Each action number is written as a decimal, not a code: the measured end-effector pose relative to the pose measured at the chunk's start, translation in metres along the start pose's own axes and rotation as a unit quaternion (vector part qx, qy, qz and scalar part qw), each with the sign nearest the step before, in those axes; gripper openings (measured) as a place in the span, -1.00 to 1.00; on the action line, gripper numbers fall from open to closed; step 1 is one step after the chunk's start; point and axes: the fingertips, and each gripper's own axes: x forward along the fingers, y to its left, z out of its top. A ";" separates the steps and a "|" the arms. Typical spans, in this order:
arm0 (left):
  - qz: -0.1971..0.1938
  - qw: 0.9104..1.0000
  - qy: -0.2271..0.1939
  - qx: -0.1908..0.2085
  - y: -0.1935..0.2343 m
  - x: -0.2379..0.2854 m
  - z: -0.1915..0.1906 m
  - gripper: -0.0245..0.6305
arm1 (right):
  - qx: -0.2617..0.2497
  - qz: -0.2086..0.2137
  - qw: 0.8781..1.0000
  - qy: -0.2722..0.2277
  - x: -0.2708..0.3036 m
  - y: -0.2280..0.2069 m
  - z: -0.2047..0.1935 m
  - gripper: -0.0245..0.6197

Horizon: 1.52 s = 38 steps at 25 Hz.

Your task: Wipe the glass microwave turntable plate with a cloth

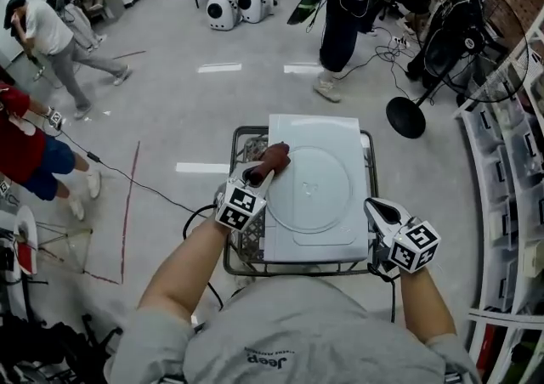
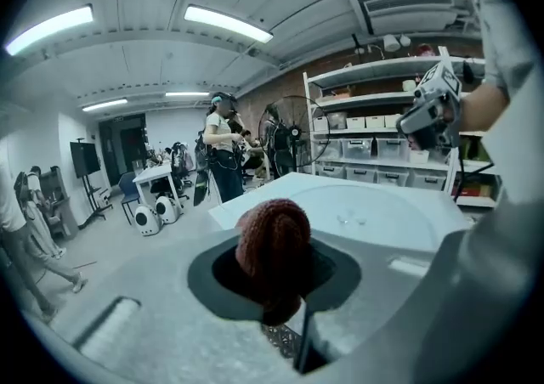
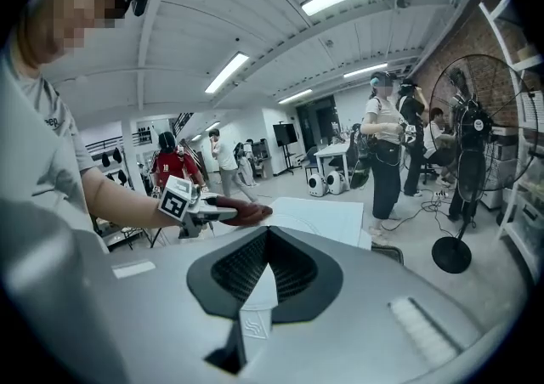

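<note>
On the white flat board (image 1: 316,131) that tops a wire mesh cart (image 1: 241,248) lies the clear round glass turntable plate (image 1: 309,190), flat and roughly centred, its rim a faint circle against the white. At its far-left edge sits the dark reddish-brown knitted cloth (image 1: 274,156), bunched into a rounded wad and clamped between the jaws of the left gripper (image 1: 262,175). The left gripper view shows the wad filling the gap, with the plate spreading ahead and to the right of it. The cloth overlaps the rim and looks to be pressing there, though contact cannot be confirmed. From the cloth, nearly all the glass lies to the right and back toward the person, so the wipe likely runs that way across the disc. The left gripper is the nearer one. The right gripper (image 1: 376,209) is at the board's near-right edge, just outside the rim, its jaws drawn together on nothing, pointing in toward the plate.
</note>
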 end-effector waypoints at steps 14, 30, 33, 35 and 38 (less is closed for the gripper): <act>-0.046 0.999 0.022 -0.009 -0.071 -0.056 -0.028 -0.71 | -0.012 0.035 0.999 -0.002 0.013 0.020 0.005 -0.90; -0.039 0.999 -0.011 -0.026 -0.076 -0.095 0.002 -0.71 | -0.018 0.059 0.998 -0.006 0.020 0.042 0.012 -0.90; -0.016 0.999 -0.040 -0.013 -0.045 -0.071 0.036 -0.71 | -0.013 0.047 0.999 -0.007 0.016 0.035 0.009 -0.90; -0.005 0.999 -0.051 -0.003 -0.029 -0.050 0.053 -0.71 | -0.011 0.038 0.999 -0.008 0.014 0.027 0.009 -0.90; 0.003 0.999 -0.047 0.018 -0.015 -0.017 0.062 -0.71 | -0.013 0.024 1.000 -0.013 0.016 0.014 0.013 -0.90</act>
